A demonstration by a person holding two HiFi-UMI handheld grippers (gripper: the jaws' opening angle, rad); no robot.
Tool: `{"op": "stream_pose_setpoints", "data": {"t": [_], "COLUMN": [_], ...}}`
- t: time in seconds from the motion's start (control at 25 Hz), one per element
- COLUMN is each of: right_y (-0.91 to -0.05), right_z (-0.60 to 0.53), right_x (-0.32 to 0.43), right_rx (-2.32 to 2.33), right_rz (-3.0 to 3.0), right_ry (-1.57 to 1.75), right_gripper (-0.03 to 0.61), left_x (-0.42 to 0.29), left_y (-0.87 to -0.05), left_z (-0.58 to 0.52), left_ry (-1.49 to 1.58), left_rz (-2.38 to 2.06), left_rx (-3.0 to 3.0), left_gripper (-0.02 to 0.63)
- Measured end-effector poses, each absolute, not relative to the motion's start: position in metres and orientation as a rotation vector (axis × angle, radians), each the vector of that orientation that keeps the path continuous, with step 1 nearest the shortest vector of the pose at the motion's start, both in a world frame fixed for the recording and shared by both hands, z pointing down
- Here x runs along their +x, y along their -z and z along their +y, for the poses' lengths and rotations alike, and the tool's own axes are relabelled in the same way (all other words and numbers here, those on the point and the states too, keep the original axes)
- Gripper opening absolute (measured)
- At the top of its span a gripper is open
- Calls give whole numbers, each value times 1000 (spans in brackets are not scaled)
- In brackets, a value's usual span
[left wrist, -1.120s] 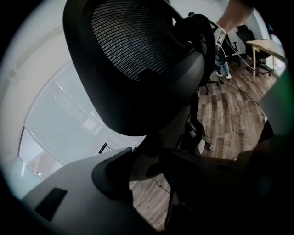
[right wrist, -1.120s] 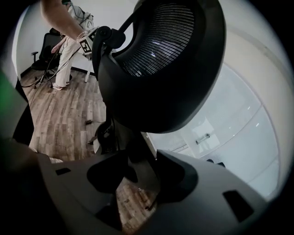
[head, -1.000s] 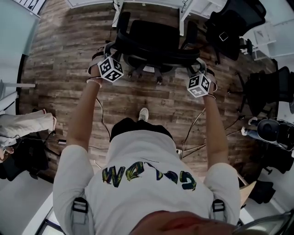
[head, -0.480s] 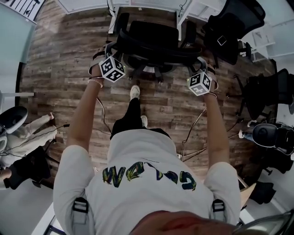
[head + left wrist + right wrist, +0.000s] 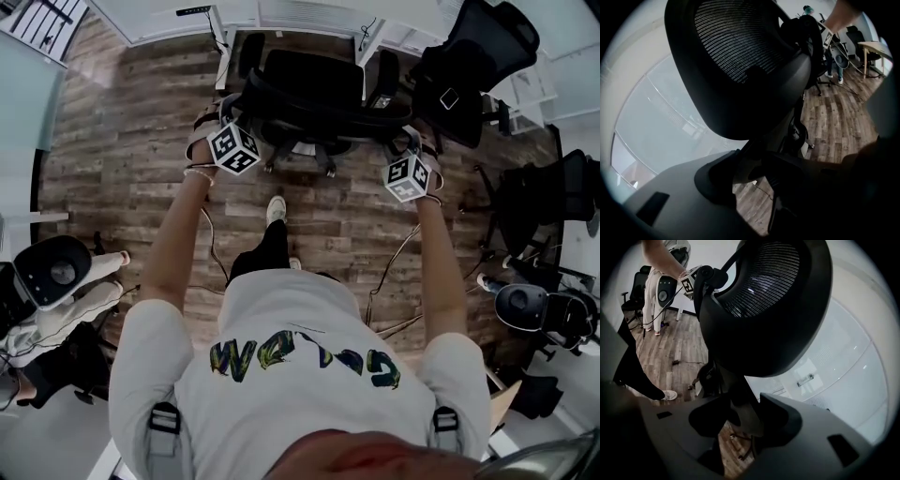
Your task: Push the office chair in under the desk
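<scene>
While their jaws close on the two sides of its backrest frame, the left gripper (image 5: 754, 164) and the right gripper (image 5: 743, 416) grasp the black mesh-backed office chair (image 5: 314, 75). It stands on the brown wood-plank floor (image 5: 122, 141), its seat between the legs of the white desk (image 5: 300, 14), at the desk's front edge.

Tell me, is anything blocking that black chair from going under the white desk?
Nothing visible. The black mesh office chair faces the open gap between the white desk's legs; a second black chair stands clear to its right.
</scene>
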State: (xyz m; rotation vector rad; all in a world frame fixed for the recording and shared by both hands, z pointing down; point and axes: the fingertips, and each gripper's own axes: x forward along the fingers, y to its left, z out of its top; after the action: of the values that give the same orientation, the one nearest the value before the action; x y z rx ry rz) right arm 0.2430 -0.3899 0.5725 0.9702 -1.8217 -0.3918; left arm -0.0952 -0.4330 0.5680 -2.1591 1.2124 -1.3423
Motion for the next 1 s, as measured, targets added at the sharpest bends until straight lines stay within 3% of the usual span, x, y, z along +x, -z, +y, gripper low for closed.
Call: {"op": "stream_pose_setpoints", "data": {"t": [1.0], "right_y": [-575], "right_z": [-577], "right_x": [219], "right_rx": [1013], "right_rz": [-1773], "right_ry": [346], "right_gripper": [202], "left_x": [-118], "left_y": [-565], "left_z": [-626], "left_ry": [1329], "left_rz": [1137], "left_rx": [-2203], "left_gripper": [178]}}
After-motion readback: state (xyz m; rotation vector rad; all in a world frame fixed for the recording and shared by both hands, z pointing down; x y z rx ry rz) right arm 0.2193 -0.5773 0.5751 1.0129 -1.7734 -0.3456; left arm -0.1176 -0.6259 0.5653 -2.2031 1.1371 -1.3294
